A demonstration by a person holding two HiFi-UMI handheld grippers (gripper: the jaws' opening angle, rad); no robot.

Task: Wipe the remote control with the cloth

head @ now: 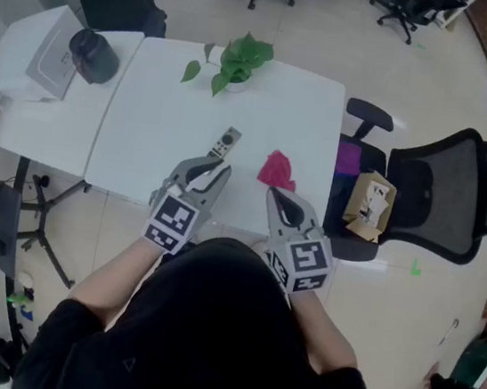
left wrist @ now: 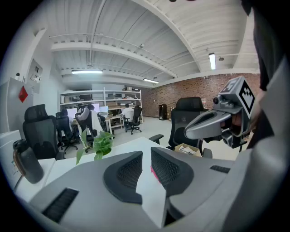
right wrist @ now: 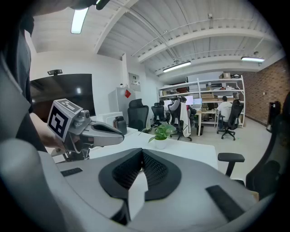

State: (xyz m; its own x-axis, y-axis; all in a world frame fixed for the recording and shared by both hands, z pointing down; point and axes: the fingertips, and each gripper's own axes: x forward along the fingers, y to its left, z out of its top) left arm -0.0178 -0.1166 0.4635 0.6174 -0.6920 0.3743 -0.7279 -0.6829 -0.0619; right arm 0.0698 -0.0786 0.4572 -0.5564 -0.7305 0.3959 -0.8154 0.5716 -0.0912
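Observation:
The grey remote control (head: pixel 225 144) lies on the white table (head: pixel 145 130), near its front edge. A crumpled pink cloth (head: pixel 276 169) lies to its right. My left gripper (head: pixel 204 167) hovers just before the remote, apart from it, its jaws slightly apart with nothing between them. In the left gripper view (left wrist: pixel 146 156) a sliver of the pink cloth (left wrist: pixel 154 172) shows through the gap. My right gripper (head: pixel 276 194) hangs just short of the cloth, shut and empty. Its pads meet in the right gripper view (right wrist: pixel 141 156).
A potted plant (head: pixel 235 60) stands at the table's far edge. A black jug (head: pixel 93 55) sits on the adjoining table at left. An office chair (head: pixel 441 199) carrying a cardboard box (head: pixel 370 205) stands close to the table's right side.

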